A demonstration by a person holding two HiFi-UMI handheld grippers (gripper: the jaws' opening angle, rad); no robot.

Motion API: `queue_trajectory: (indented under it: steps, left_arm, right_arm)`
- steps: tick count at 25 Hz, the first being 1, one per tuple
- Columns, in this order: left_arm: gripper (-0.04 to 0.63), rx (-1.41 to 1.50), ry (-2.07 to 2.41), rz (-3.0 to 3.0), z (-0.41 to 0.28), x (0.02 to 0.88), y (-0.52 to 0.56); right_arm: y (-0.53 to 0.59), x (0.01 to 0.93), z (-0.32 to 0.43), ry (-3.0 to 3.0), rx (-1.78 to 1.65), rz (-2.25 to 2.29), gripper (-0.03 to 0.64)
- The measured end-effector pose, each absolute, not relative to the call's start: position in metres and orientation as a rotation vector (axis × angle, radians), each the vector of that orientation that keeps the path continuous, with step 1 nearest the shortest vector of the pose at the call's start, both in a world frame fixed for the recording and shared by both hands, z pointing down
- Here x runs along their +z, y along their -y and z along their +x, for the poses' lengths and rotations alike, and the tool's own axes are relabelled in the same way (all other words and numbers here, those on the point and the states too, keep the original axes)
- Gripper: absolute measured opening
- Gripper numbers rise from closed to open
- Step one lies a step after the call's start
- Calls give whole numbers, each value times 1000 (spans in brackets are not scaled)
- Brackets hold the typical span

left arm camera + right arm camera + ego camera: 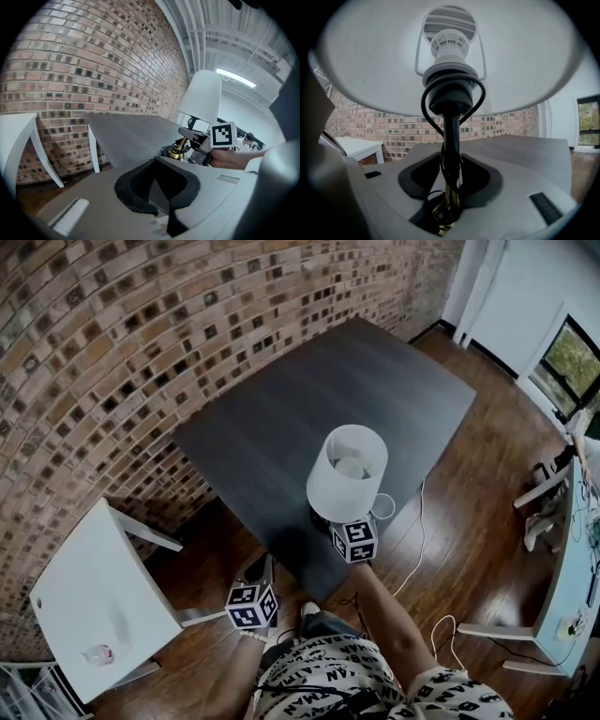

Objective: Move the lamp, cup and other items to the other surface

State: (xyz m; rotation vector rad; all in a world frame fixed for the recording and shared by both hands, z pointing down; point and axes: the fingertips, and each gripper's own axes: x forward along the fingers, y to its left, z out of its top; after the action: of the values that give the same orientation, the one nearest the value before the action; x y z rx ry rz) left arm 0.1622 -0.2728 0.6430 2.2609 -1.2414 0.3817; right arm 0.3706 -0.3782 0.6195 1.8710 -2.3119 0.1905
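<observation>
We are noting a white-shaded lamp (347, 472), cord-wrapped, standing on the dark tabletop (281, 418); right tool (451, 199) loosely straddling its stem (451, 140); left tool (164, 190) closed, empty; brick wall (112, 343) alongside.

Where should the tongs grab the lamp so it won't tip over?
On the thin upright stem under the shade, coming level from the near edge of the table. The stem fits between tongs; the shade is wide and would probably crush. The right tongs straddle it.

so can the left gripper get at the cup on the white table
Probably yes: the left gripper hangs empty beside the white table, and the cup sits alone on it with nothing standing between them.
</observation>
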Motion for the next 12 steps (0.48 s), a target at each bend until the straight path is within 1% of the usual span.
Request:
queue_trajectory:
  steps: [1, 2, 4, 8, 12]
  left_arm:
    - [0, 376, 1245, 2260, 162, 642, 272]
    - [0, 370, 1247, 2260, 163, 640, 271]
    - [0, 356, 1254, 2254, 159, 636, 268]
    - [0, 315, 1303, 2221, 136, 625, 263]
    - [0, 278, 1347, 2200, 113, 613, 253]
  right_arm:
    - [374, 622, 373, 2301, 222, 1878, 178]
    - [368, 625, 375, 2284, 267, 1886, 183]
    - [353, 631, 375, 2242, 361, 1886, 286]
    - [315, 631, 362, 2186, 460, 1858, 301]
    - [283, 625, 352, 2157, 516, 1852, 301]
